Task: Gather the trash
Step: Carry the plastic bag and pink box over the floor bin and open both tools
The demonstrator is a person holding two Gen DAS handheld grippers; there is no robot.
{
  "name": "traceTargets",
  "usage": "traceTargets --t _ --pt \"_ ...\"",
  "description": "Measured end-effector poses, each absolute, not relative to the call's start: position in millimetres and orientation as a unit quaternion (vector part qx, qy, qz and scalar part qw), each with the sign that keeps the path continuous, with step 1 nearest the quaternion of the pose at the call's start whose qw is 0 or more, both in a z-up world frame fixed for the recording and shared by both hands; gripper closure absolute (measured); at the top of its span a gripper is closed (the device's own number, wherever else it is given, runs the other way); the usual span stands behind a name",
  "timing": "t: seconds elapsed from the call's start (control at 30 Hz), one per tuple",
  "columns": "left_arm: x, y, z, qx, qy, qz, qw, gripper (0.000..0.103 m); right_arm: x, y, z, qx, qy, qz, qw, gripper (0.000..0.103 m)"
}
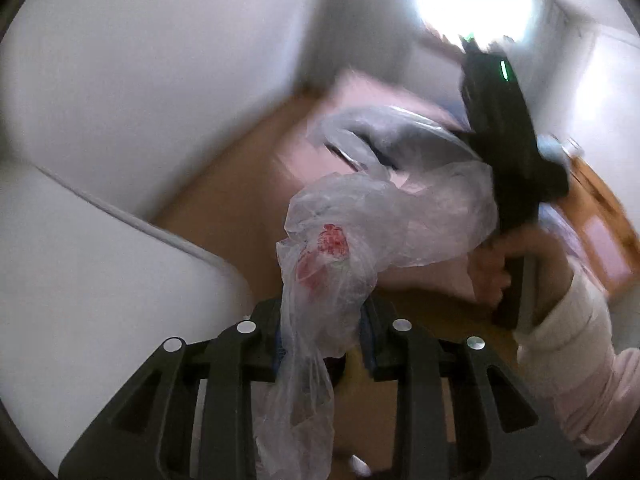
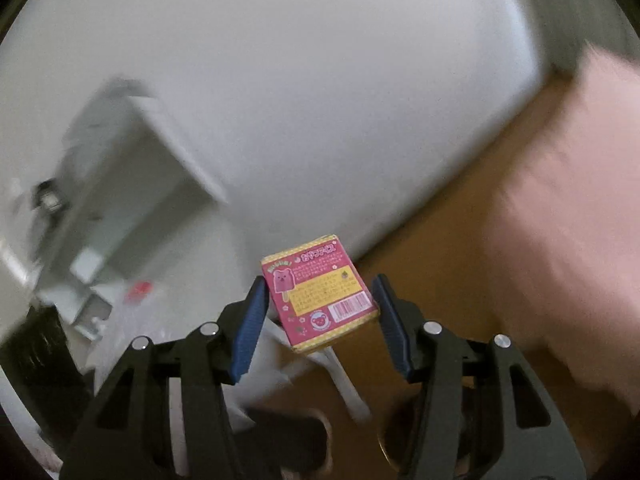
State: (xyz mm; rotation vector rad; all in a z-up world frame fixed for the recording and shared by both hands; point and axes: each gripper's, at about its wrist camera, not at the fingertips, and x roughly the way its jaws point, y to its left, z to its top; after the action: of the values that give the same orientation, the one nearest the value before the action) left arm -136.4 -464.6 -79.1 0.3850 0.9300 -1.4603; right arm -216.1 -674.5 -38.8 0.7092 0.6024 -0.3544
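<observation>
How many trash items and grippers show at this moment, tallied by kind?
Clear crumpled plastic bag with a red print, clamped in the left gripper: 1
Small pink and yellow snack box, between the right gripper's blue pads: 1
Black two-finger grippers: 2
Total: 4

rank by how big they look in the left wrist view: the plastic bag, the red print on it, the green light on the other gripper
1. plastic bag, by far the largest
2. red print on the bag
3. green light on the right gripper, smallest, though it sits farther from the camera and is blurred
</observation>
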Motion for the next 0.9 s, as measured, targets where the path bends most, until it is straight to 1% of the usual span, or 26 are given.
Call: traceTargets --t 0.07,0.13,0.17,0.2,0.23,0.3,0.37,0.43,0.53,0.57,0.63,0.67,0.7,0.83,0.9 --pt "-153.6 -498.8 -150.0 0.194 0.477 -0.628 0.584 0.075 -243.8 -698.8 -100.3 0.400 0.329 -0.193 0.833 0.050" --pt "-159.6 -523.7 -236.6 0.228 0.554 -0.585 0.547 0.075 -260.6 -714.4 -181.8 0.466 0.380 -0.203 0.773 0.050" --pt "-158.4 -530.1 -266.3 0.240 0.578 -0.565 0.538 0.076 -262.4 -716.7 -215.3 0.487 0.404 -0.202 0.747 0.050" --pt "-153.5 -535.6 -302.8 0.249 0.609 -0.536 0.529 0.076 -262.7 -716.9 -260.8 0.516 0.433 -0.194 0.714 0.050" --pt "-146.9 -539.0 -332.9 0.255 0.634 -0.508 0.524 0.076 -260.8 -715.4 -290.2 0.529 0.455 -0.191 0.690 0.050" --pt "-137.5 -543.3 -366.1 0.260 0.659 -0.474 0.522 0.077 -252.9 -711.8 -341.1 0.542 0.493 -0.184 0.655 0.050" --pt "-130.3 -545.4 -382.4 0.268 0.668 -0.456 0.523 0.077 -248.5 -712.8 -371.0 0.561 0.503 -0.185 0.630 0.050" --pt "-129.5 -549.7 -387.3 0.263 0.676 -0.451 0.520 0.077 -243.2 -715.1 -384.7 0.573 0.502 -0.187 0.620 0.050" --pt "-118.2 -556.1 -387.3 0.257 0.678 -0.451 0.520 0.076 -240.3 -727.5 -390.2 0.584 0.493 -0.189 0.616 0.050" --pt "-121.2 -550.0 -388.2 0.254 0.679 -0.451 0.521 0.074 -239.3 -729.8 -390.3 0.587 0.490 -0.188 0.616 0.050" --pt "-117.9 -549.0 -388.5 0.251 0.684 -0.437 0.527 0.049 -234.2 -733.9 -386.9 0.585 0.489 -0.192 0.618 0.040" --pt "-119.3 -546.2 -386.9 0.247 0.683 -0.437 0.530 0.021 -236.3 -737.4 -386.3 0.586 0.490 -0.192 0.616 0.014" --pt "-122.1 -547.5 -383.5 0.241 0.675 -0.445 0.537 0.010 -237.7 -741.0 -385.0 0.589 0.491 -0.195 0.612 0.007" --pt "-145.3 -550.7 -362.1 0.246 0.635 -0.502 0.533 0.010 -251.9 -751.7 -374.3 0.591 0.490 -0.224 0.601 0.007" --pt "-156.4 -551.1 -340.1 0.246 0.602 -0.531 0.544 0.010 -261.7 -756.4 -356.2 0.583 0.487 -0.266 0.594 0.007"
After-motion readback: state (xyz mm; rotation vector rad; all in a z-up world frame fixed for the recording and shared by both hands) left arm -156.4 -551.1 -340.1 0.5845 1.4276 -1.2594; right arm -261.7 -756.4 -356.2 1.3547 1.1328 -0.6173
